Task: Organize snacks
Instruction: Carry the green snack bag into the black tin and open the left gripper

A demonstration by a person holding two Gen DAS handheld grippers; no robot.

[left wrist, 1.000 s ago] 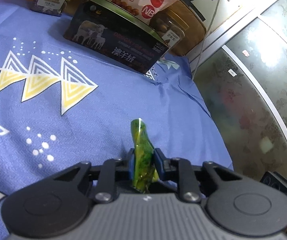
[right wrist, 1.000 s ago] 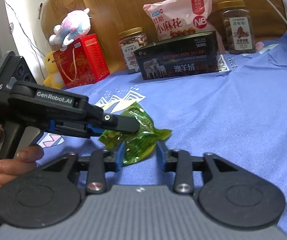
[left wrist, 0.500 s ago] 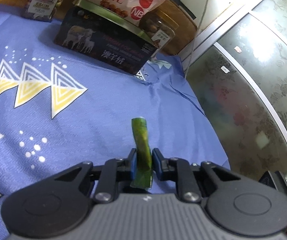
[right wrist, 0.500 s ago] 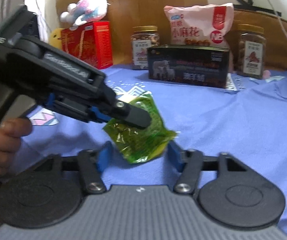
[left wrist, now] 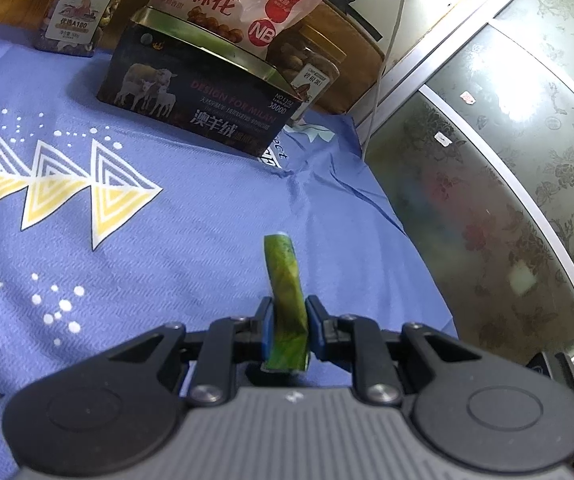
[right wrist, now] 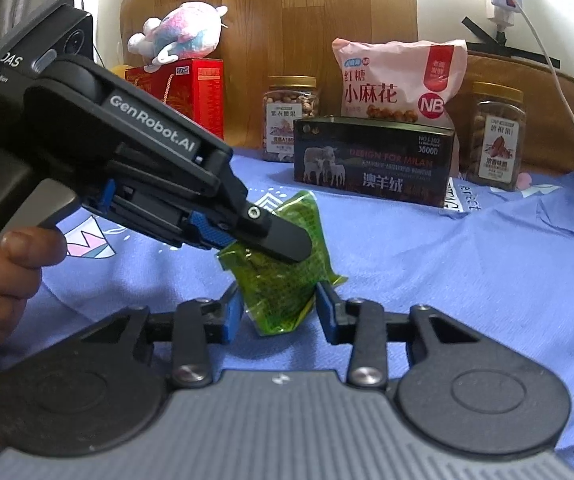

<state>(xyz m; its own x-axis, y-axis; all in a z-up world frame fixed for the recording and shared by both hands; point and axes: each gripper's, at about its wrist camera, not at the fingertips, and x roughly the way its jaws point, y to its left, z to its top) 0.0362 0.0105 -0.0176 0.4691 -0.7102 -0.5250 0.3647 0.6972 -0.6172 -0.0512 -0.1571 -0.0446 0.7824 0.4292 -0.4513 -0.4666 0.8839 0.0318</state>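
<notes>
My left gripper (left wrist: 287,322) is shut on a green snack packet (left wrist: 283,280), held edge-on above the blue cloth. In the right wrist view the same packet (right wrist: 283,280) hangs from the left gripper (right wrist: 271,236), off the cloth. My right gripper (right wrist: 279,312) is open, its blue pads either side of the packet's lower part, not touching it. At the back stand a dark tin box (right wrist: 373,164), a pink snack bag (right wrist: 399,80) behind it, and two nut jars (right wrist: 291,118) (right wrist: 495,136).
A red gift box (right wrist: 187,92) with a plush toy (right wrist: 179,38) on top stands at the back left. The blue cloth (left wrist: 167,240) ends at the right beside a frosted glass door (left wrist: 507,160). A white cable (right wrist: 559,92) hangs at the back right.
The left gripper has lifted the green packet off the cloth and turned it edge-on. The right gripper has moved closer, so its open jaws now flank the packet.
</notes>
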